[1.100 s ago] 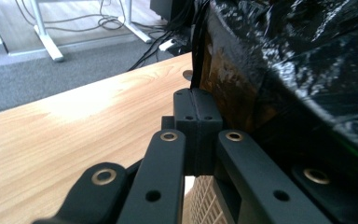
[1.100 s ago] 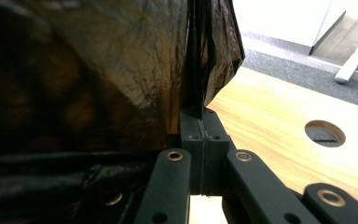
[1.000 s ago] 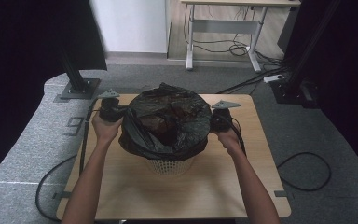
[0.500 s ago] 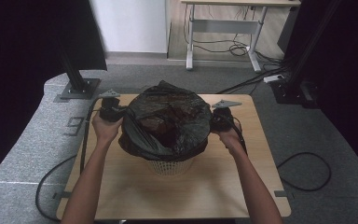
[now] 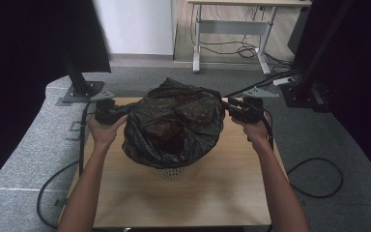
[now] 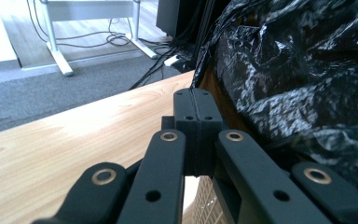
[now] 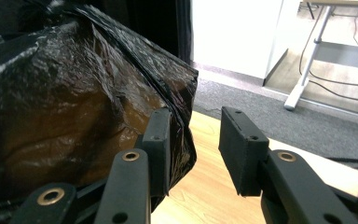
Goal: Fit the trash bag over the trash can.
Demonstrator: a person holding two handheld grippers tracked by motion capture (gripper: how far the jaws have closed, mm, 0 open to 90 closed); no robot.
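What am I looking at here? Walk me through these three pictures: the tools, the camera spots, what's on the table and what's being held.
A person stands at a wooden table with a hand-held two-jaw gripper in each hand. The high view looks down from above the person's side. The other two pictures come from small cameras riding on each gripper, looking along its black jaws.

On the table stands a white mesh basket with a black plastic bag draped over it.

The left gripper has its jaws shut, and the bag's edge runs into them, so it seems pinched there. The right gripper has just been opening: its jaws stand apart, the bag's edge lies against one pad, and nothing is clamped between them.
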